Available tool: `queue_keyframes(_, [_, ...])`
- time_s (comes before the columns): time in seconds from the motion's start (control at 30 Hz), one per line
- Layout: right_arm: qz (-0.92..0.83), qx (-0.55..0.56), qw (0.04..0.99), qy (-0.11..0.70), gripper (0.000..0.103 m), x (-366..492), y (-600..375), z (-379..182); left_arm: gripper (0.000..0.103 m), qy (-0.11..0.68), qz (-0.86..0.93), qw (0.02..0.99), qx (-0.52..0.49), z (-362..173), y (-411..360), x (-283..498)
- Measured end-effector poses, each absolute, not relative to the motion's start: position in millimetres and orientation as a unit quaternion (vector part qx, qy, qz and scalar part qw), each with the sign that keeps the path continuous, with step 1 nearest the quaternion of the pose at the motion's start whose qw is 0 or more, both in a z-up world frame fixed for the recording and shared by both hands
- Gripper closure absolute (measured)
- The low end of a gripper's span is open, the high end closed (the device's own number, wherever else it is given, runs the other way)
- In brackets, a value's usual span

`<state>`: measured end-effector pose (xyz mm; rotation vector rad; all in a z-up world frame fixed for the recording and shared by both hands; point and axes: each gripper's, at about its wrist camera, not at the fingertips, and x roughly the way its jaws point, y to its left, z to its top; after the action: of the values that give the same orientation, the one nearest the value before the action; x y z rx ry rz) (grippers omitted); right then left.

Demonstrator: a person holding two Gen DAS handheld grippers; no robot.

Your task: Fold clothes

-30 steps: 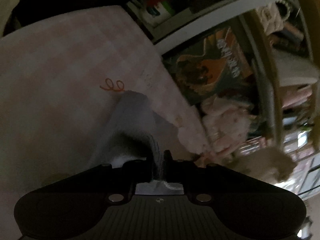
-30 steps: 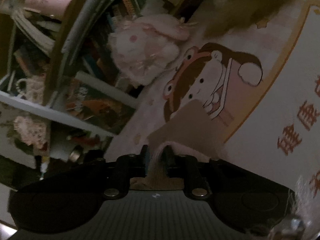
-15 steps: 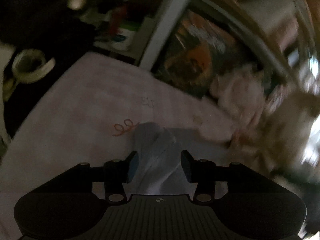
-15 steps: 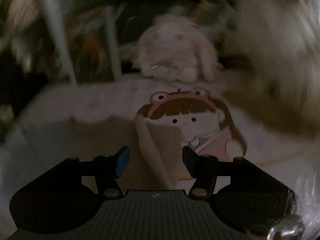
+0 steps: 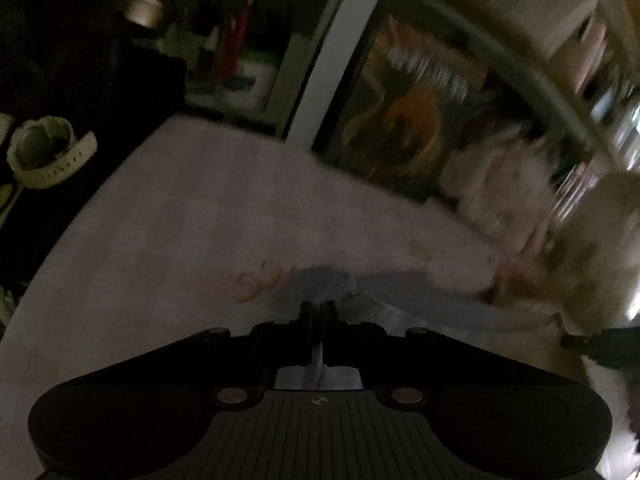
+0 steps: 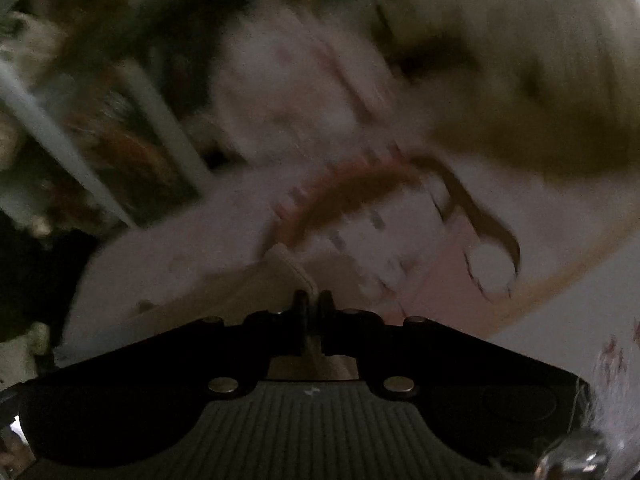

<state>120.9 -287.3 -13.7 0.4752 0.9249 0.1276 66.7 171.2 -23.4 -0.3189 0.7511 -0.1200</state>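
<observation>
Both tongs are clenched on cloth. L gripper point(image 5: 318, 308) pinches a ribbed hem of the grey-blue garment point(image 5: 400, 300) — fabric shows between the closed jaws and runs back into the throat. R gripper point(image 6: 313, 300) likewise bites a pale ribbed edge point(image 6: 290, 264) that looks tan in its own view; prob the same garment's other corner, can't confirm in this dim light.

The garment lies low on the pink checked bedspread point(image 5: 180, 232), spread out to the right of the L grip toward the plush toys point(image 5: 520, 200) by the bookshelf point(image 5: 420, 100). R view shows the cartoon-girl print point(image 6: 380, 208) on the bed cover just beyond the pinched edge.

Why two-corner hold: gripping both ends of one hem keeps the edge taut & straight, so it can be carried over as a clean fold line. Heavy motion blur in both views — details are soft.
</observation>
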Motion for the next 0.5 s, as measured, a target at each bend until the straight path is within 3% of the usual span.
queue_keyframes(0.1, [0.048, 0.259, 0.858, 0.442, 0.094, 121, -291, -24, 0.099, 0.377, -0.052, 0.912, -0.155, -29, 171, 71])
queue_keyframes(0.17, [0.041, 0.286, 0.853, 0.435, 0.093, 118, -296, -24, 0.092, 0.377, -0.049, 0.910, -0.166, -28, 177, 71])
queue_keyframes(0.23, [0.033, 0.284, 0.859, 0.424, 0.081, 112, -297, -19, 0.091, 0.371, -0.059, 0.909, -0.183, -24, 184, 66])
queue_keyframes(0.27, [0.029, 0.275, 0.865, 0.418, 0.067, 109, -298, -15, 0.090, 0.366, -0.063, 0.909, -0.191, -21, 187, 64])
queue_keyframes(0.3, [0.025, 0.267, 0.871, 0.412, 0.065, 106, -298, -10, 0.088, 0.361, -0.069, 0.909, -0.194, -19, 188, 62])
queue_keyframes(0.43, [0.028, 0.234, 0.887, 0.398, 0.065, 97, -297, 1, 0.071, 0.365, -0.089, 0.913, -0.161, -17, 179, 65])
queue_keyframes(0.5, [0.038, 0.209, 0.893, 0.397, 0.065, 93, -290, 4, 0.069, 0.374, -0.093, 0.912, -0.141, -20, 171, 68])
